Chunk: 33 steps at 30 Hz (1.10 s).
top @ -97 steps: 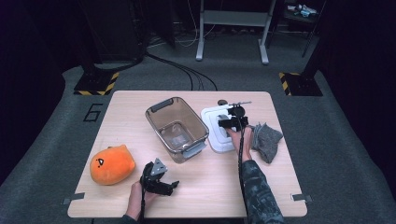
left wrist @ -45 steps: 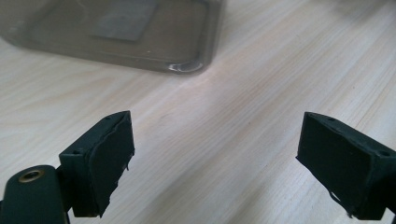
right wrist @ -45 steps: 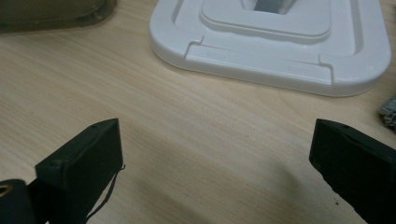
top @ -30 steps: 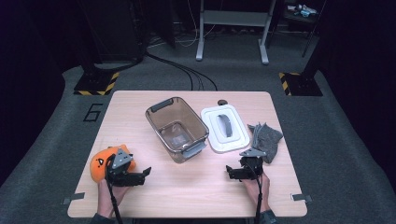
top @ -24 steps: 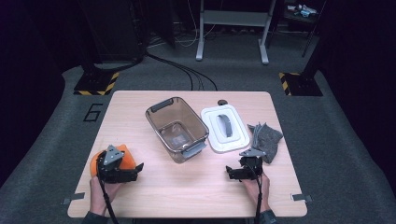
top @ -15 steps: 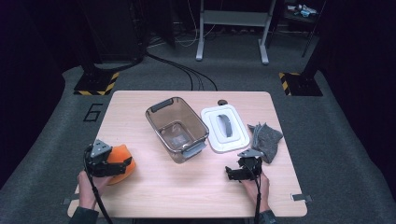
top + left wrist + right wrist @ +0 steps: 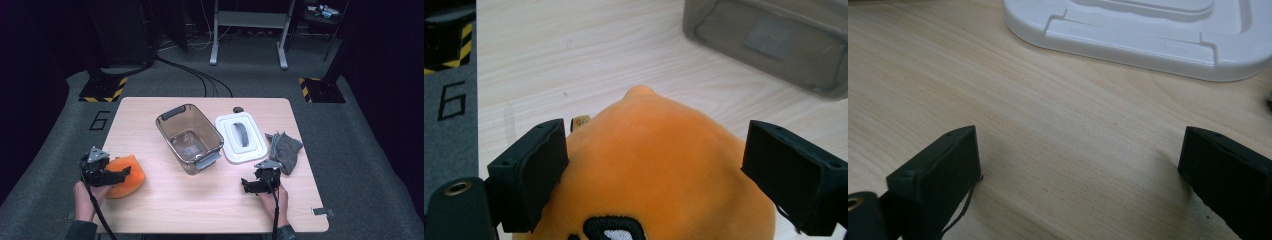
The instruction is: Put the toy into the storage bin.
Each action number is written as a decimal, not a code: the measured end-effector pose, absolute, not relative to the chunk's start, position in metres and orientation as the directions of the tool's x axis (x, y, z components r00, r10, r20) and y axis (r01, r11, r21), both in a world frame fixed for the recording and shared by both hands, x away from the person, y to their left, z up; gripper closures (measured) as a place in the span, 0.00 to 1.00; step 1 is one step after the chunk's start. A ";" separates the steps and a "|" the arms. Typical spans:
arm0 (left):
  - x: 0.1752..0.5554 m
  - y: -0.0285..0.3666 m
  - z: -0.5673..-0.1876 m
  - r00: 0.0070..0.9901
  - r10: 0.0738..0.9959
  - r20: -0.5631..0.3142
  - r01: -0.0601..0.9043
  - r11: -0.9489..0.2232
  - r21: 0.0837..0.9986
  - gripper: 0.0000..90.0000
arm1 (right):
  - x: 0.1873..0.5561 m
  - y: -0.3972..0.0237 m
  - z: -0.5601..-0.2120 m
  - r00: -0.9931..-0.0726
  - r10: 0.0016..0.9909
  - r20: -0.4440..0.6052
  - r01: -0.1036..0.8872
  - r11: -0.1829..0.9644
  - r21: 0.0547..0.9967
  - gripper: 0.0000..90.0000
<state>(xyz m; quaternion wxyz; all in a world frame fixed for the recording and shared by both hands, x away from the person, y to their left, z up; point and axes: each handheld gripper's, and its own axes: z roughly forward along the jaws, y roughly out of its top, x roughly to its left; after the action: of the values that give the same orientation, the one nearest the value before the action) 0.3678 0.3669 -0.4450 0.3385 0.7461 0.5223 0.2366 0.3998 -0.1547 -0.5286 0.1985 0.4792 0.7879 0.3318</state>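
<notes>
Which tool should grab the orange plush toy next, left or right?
Left. The left tool is open with its jaws either side of the round orange plush toy. The right tool sits open over bare wooden table, near the white plastic lid.

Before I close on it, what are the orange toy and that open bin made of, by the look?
The orange plush toy looks like soft, matte short-pile fabric, with embroidered black stitching at its lower edge; probably stuffed. The bin looks like hard, smoky translucent plastic: the table shows through its walls, and it has grey latch handles. The left gripper straddles the toy, jaws open.
</notes>
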 end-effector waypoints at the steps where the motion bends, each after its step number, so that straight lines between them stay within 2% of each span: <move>1: 0.368 0.367 -0.447 0.332 0.943 0.001 0.619 -0.219 0.754 0.12 | 0.400 -0.155 -0.529 -0.463 0.887 0.005 0.623 0.321 0.713 0.03; 7: 0.368 0.367 -0.453 0.304 0.952 -0.011 0.673 -0.207 0.711 0.13 | 0.400 -0.154 -0.529 -0.459 0.889 0.007 0.625 0.317 0.713 0.03; 10: 0.368 0.365 -0.456 0.283 0.959 -0.010 0.702 -0.201 0.683 0.16 | 0.400 -0.155 -0.529 -0.463 0.886 0.003 0.620 0.321 0.716 0.03; 12: 0.367 0.363 -0.457 0.277 0.961 0.003 0.710 -0.207 0.673 0.25 | 0.400 -0.155 -0.529 -0.464 0.886 0.002 0.618 0.322 0.717 0.03; 14: 0.366 0.362 -0.458 0.289 0.957 0.012 0.708 -0.222 0.670 0.38 | 0.400 -0.155 -0.529 -0.467 0.885 0.001 0.619 0.325 0.715 0.03; 17: 0.366 0.360 -0.460 0.301 0.953 0.023 0.699 -0.237 0.675 0.52 | 0.400 -0.155 -0.529 -0.468 0.884 0.001 0.619 0.327 0.714 0.03; 21: 0.364 0.358 -0.459 0.319 0.947 0.040 0.681 -0.259 0.685 0.66 | 0.399 -0.156 -0.529 -0.471 0.882 -0.001 0.618 0.331 0.713 0.03; 25: 0.361 0.358 -0.455 0.322 0.945 0.055 0.655 -0.264 0.708 0.71 | 0.399 -0.156 -0.529 -0.471 0.882 -0.001 0.618 0.331 0.713 0.03; 33: 0.361 0.361 -0.448 0.321 0.946 0.041 0.611 -0.240 0.755 0.74 | 0.399 -0.155 -0.529 -0.469 0.883 -0.001 0.618 0.329 0.714 0.03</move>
<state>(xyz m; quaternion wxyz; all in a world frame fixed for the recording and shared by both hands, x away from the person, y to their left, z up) 0.3613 0.3613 -0.4483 0.3265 0.7442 0.5231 0.2568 0.3993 -0.1555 -0.5288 0.1998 0.4750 0.7902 0.3317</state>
